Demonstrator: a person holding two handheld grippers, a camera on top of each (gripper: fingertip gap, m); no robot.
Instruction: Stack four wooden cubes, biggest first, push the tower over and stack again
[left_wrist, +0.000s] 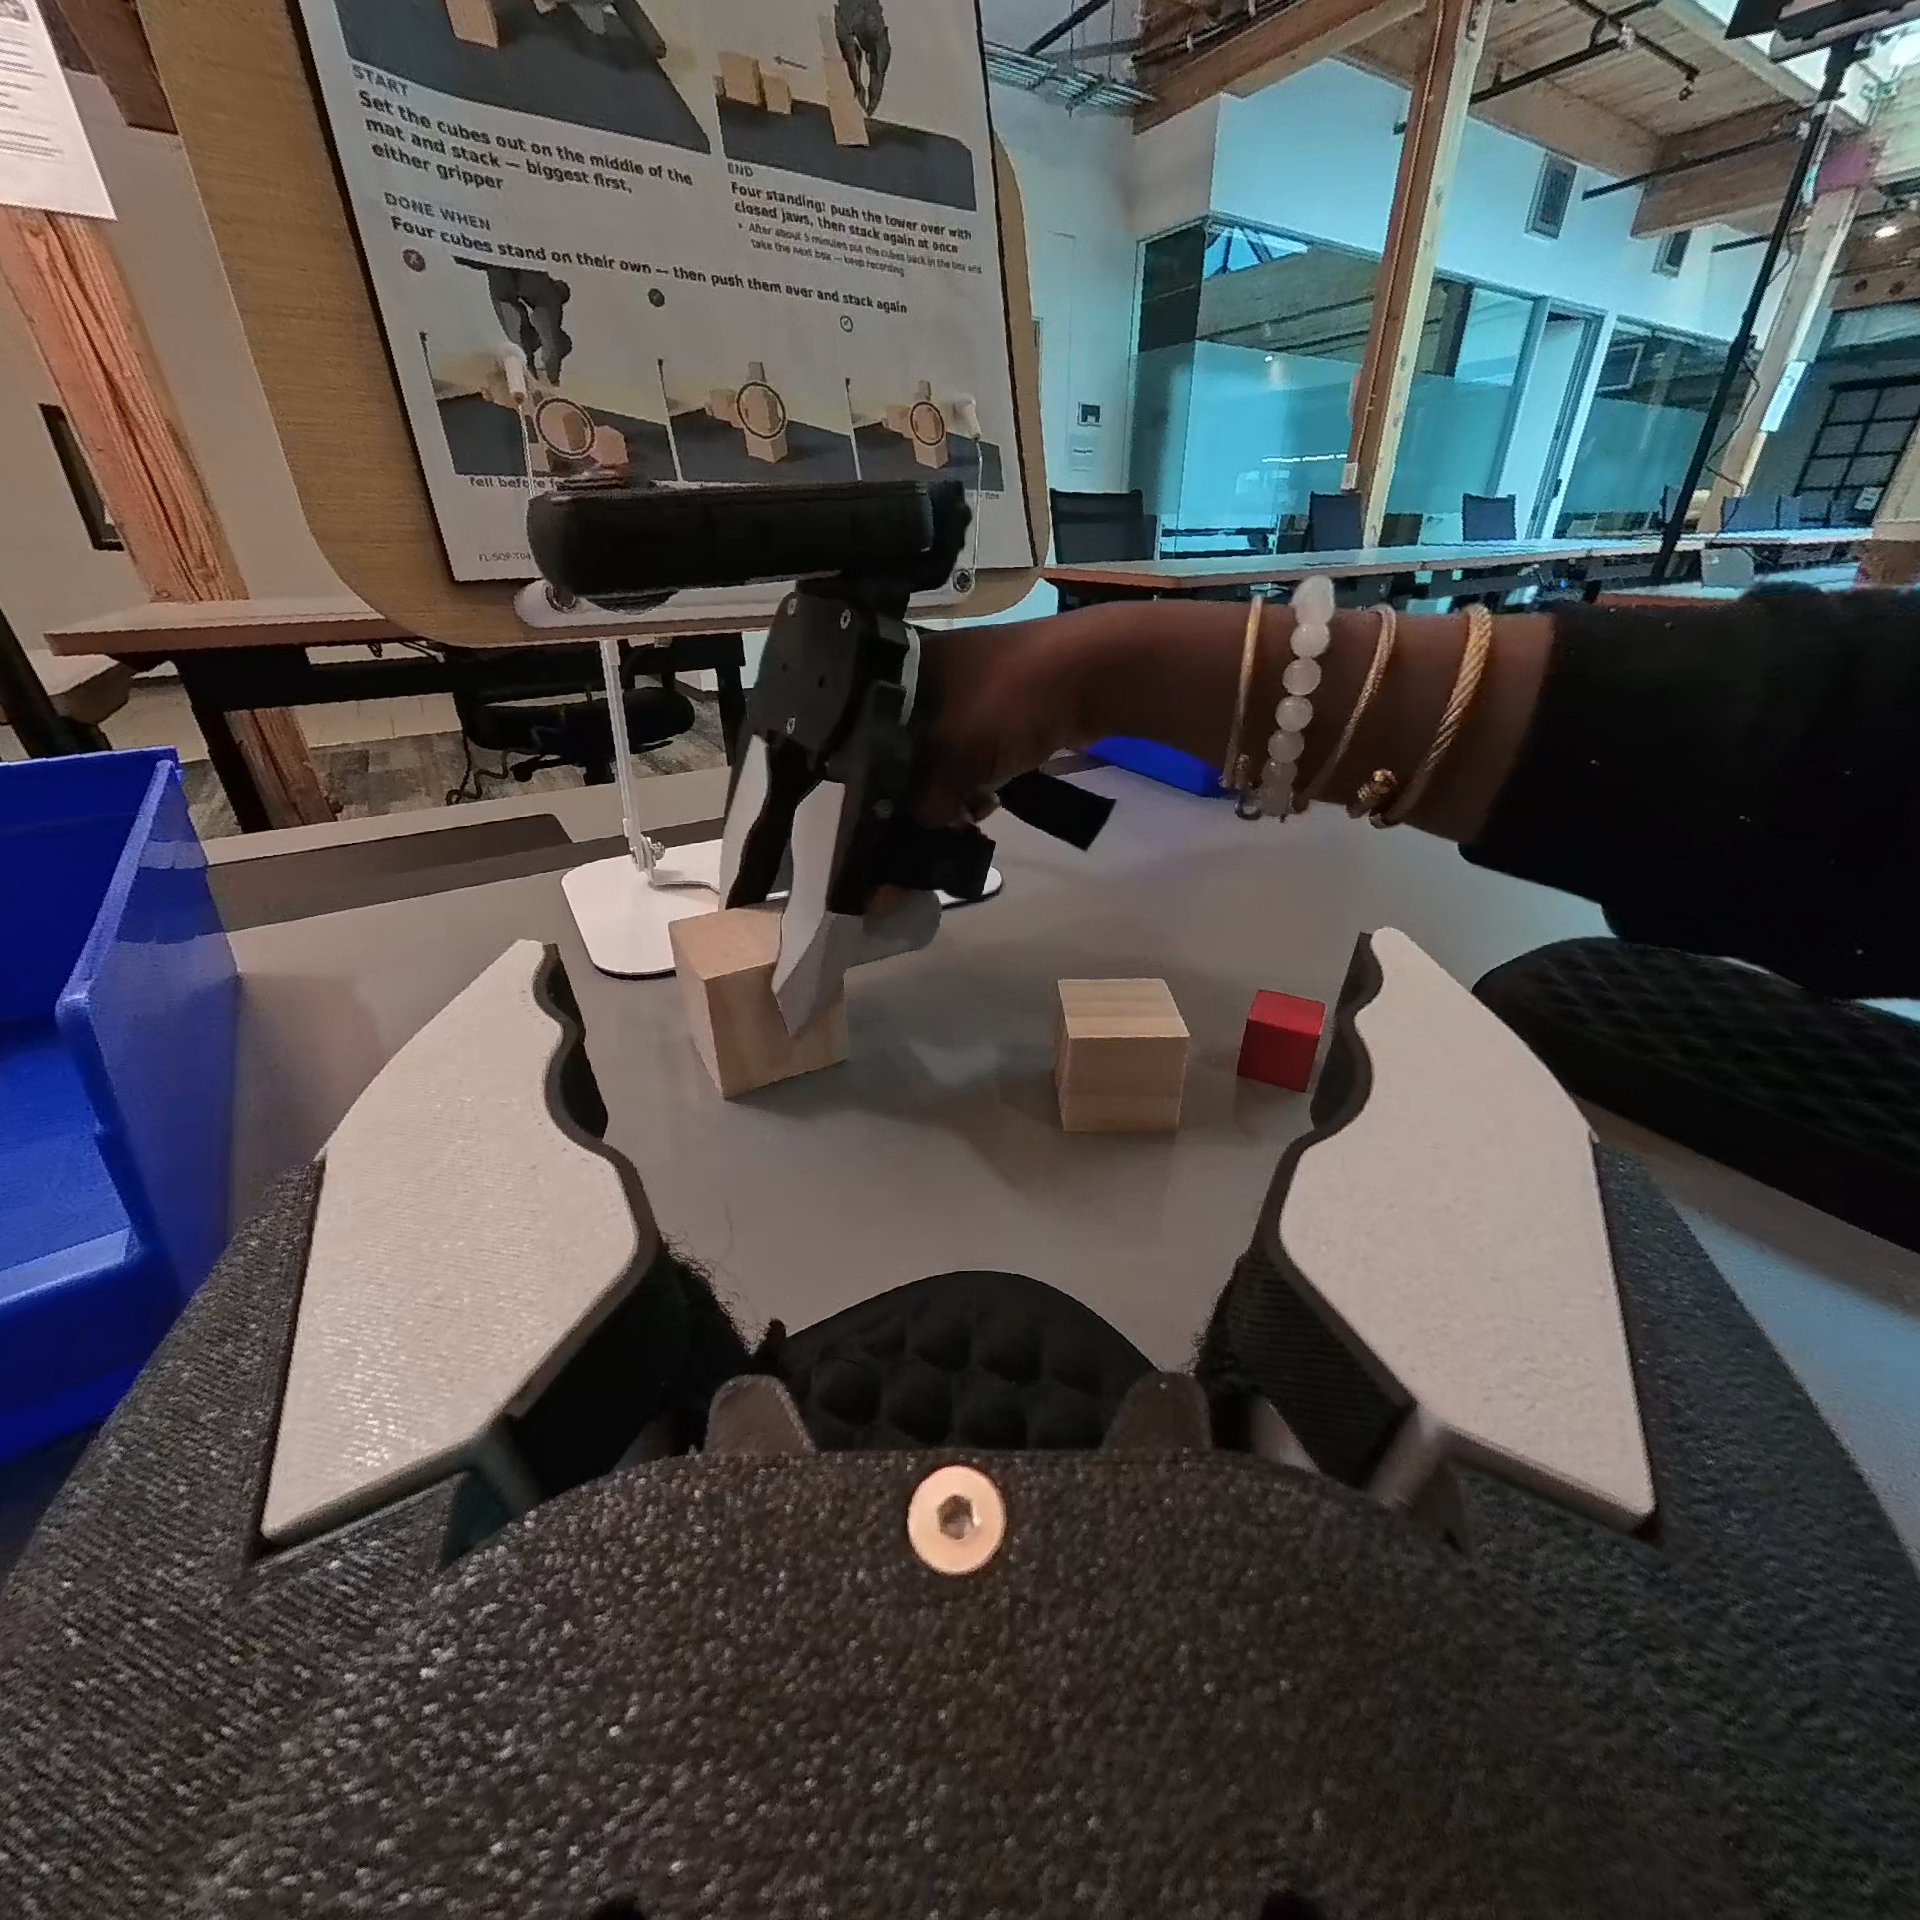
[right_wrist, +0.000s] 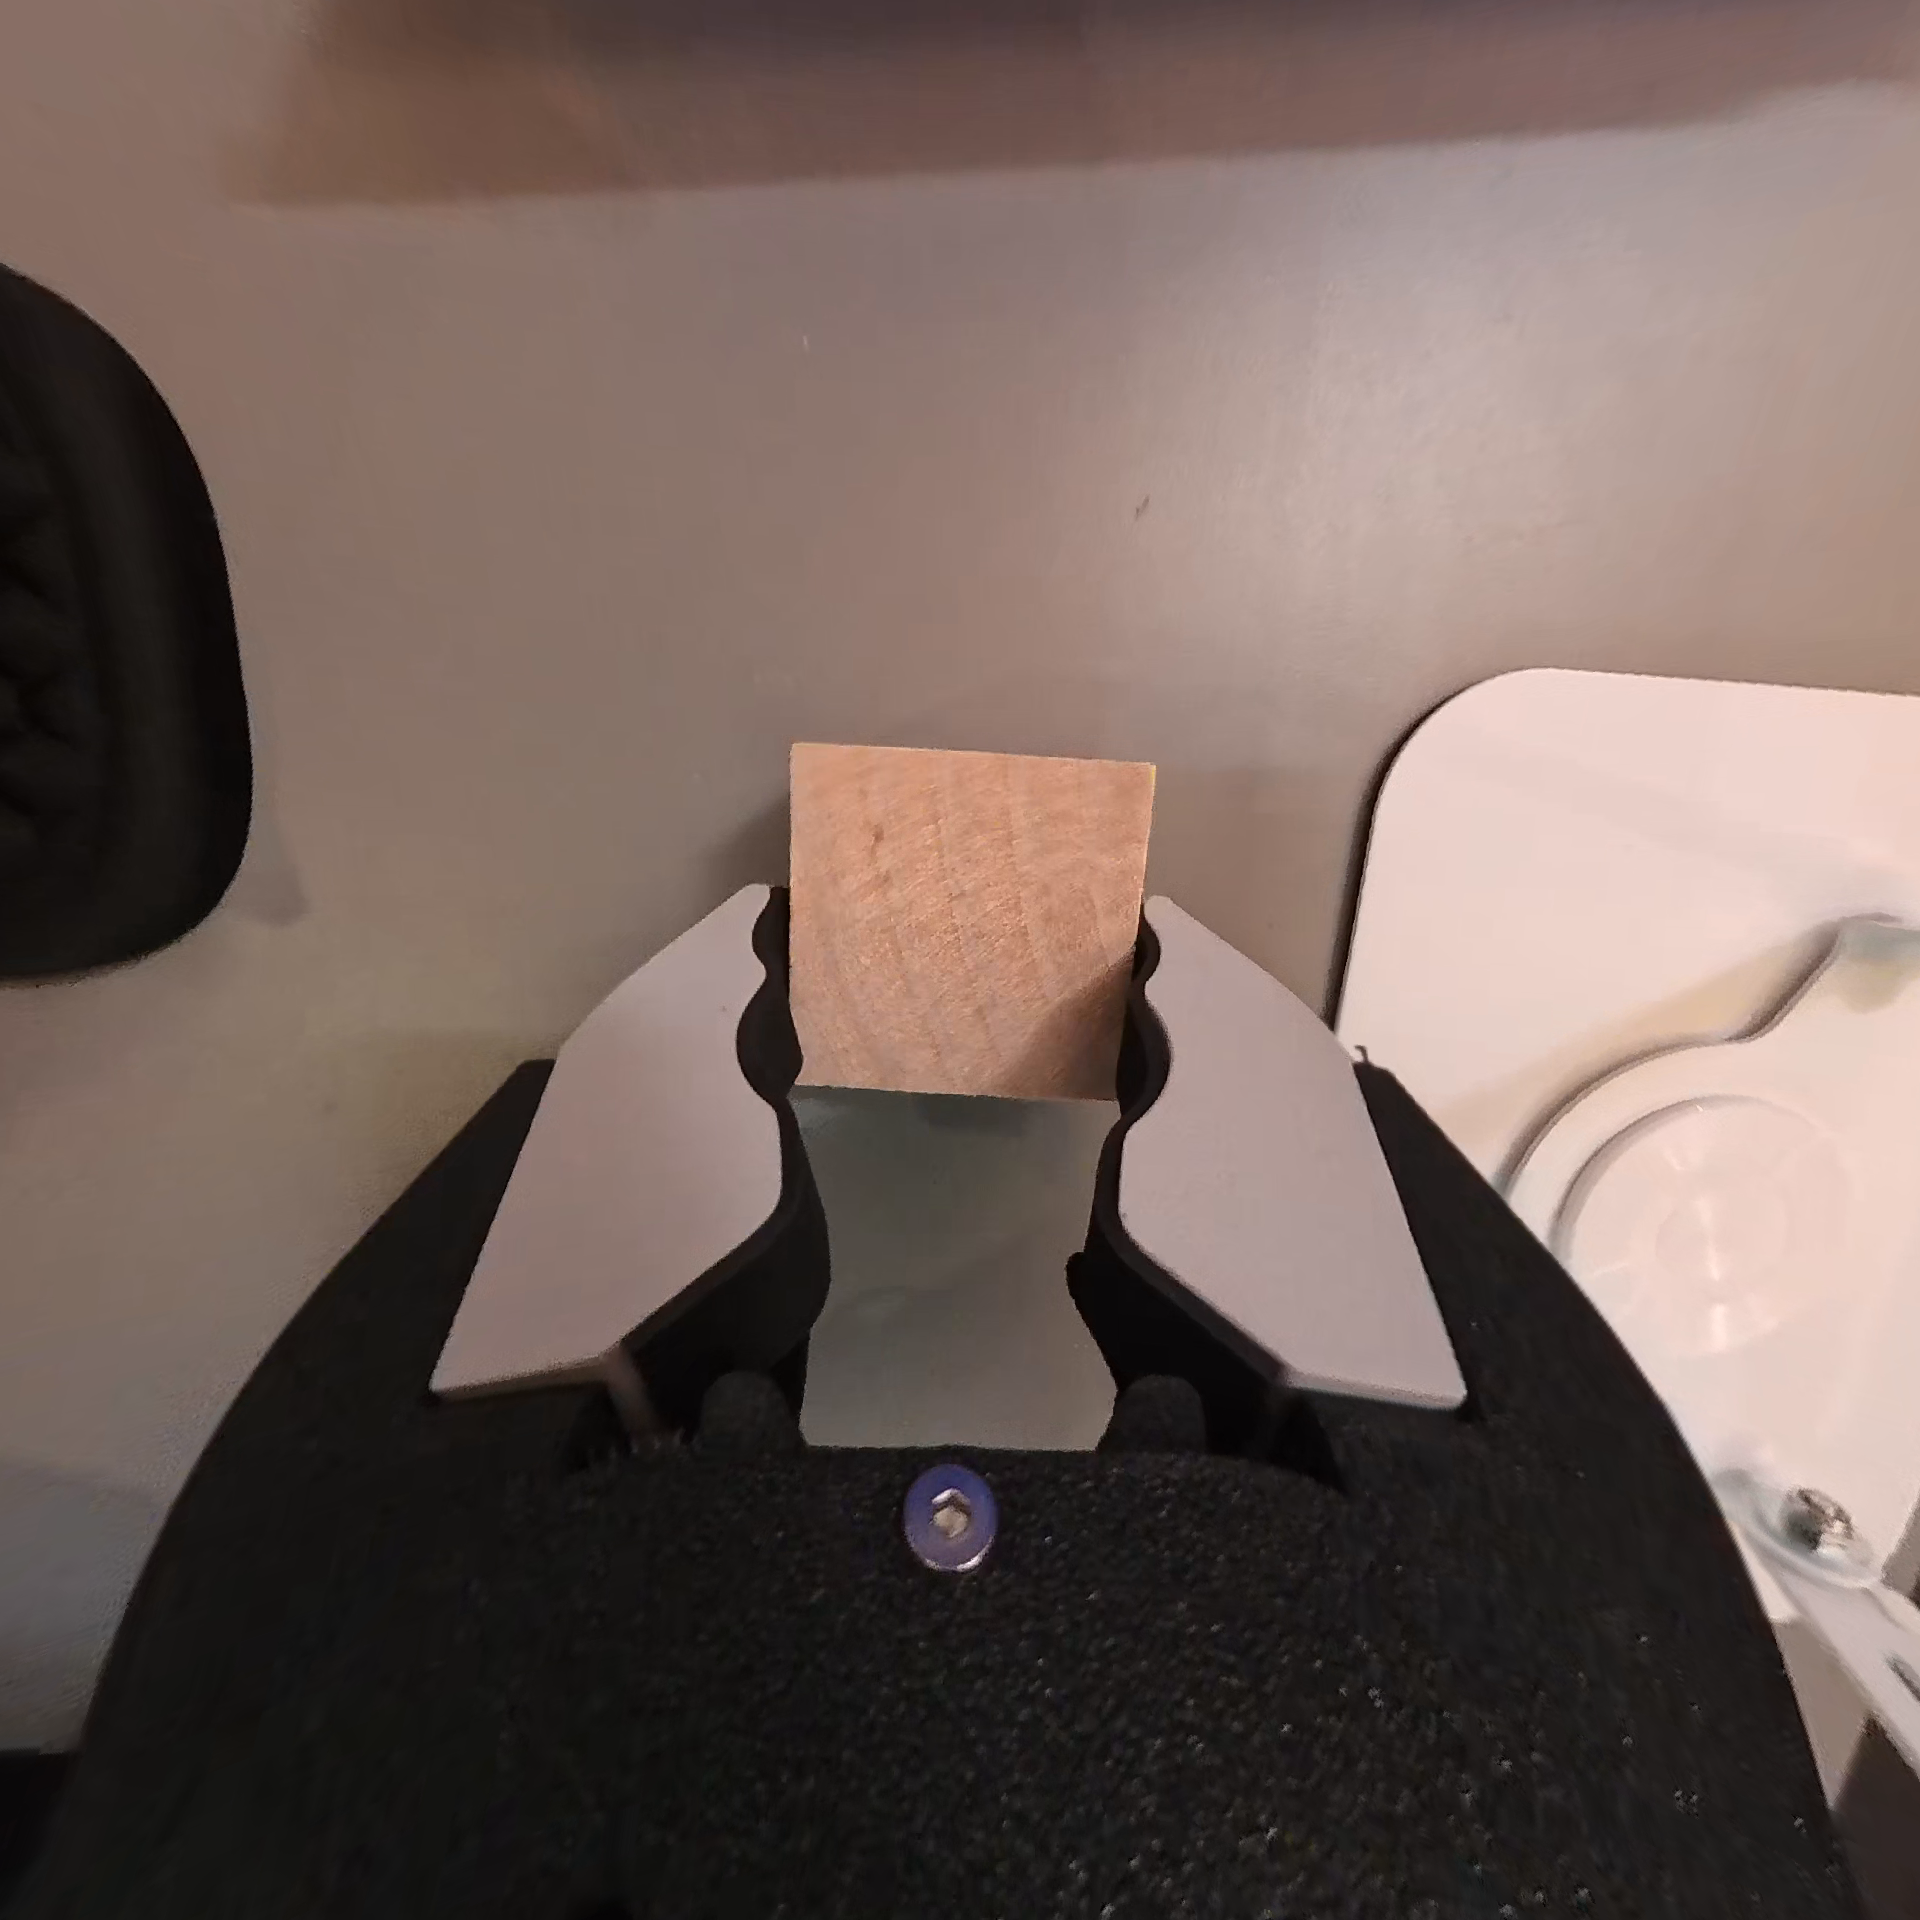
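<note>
Left gripper (left_wrist: 956, 997), nearest the lens: jaws spread wide, nothing between them, hovering above the grey table (left_wrist: 935, 1195). Right gripper (right_wrist: 961, 935): both pads pressed on the sides of a large wooden cube (right_wrist: 966, 925), which sits slightly tilted on the table. A second wooden cube (left_wrist: 1122, 1049) and a red cube (left_wrist: 1280, 1037) stand apart, unstacked. Blue bin (left_wrist: 94, 1039) at left.
</note>
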